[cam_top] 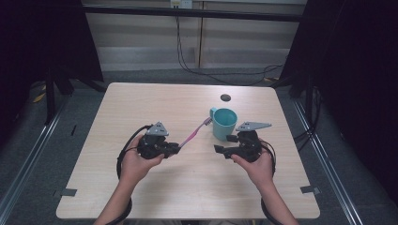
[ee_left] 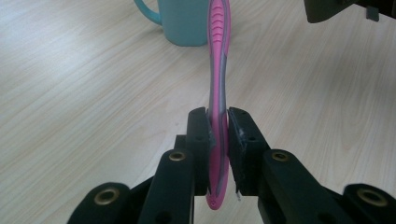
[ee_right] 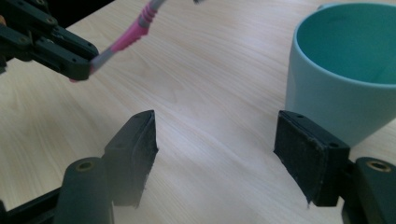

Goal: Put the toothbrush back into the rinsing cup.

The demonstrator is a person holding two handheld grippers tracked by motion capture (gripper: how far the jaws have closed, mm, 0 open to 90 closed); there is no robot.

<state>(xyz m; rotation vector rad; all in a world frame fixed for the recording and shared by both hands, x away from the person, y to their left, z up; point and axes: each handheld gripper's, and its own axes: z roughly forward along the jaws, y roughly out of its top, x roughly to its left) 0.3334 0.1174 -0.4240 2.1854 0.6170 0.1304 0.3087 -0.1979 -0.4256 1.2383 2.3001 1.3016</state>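
Two grippers sit mid-table, edges well clear. Left gripper (cam_top: 176, 149) clamps a pink toothbrush (cam_top: 193, 134) pointing toward two o'clock at the teal mug (cam_top: 224, 123). Right gripper (cam_top: 225, 144), jaws wide and empty, waits just beside it.

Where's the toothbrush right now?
The toothbrush sits mid-table in the high view, its handle end clamped in the left claw, its head reaching toward the mug.

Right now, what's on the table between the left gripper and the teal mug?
Only the pink toothbrush, held by the left gripper, spans the gap toward the mug; the high view shows bare table beneath it.
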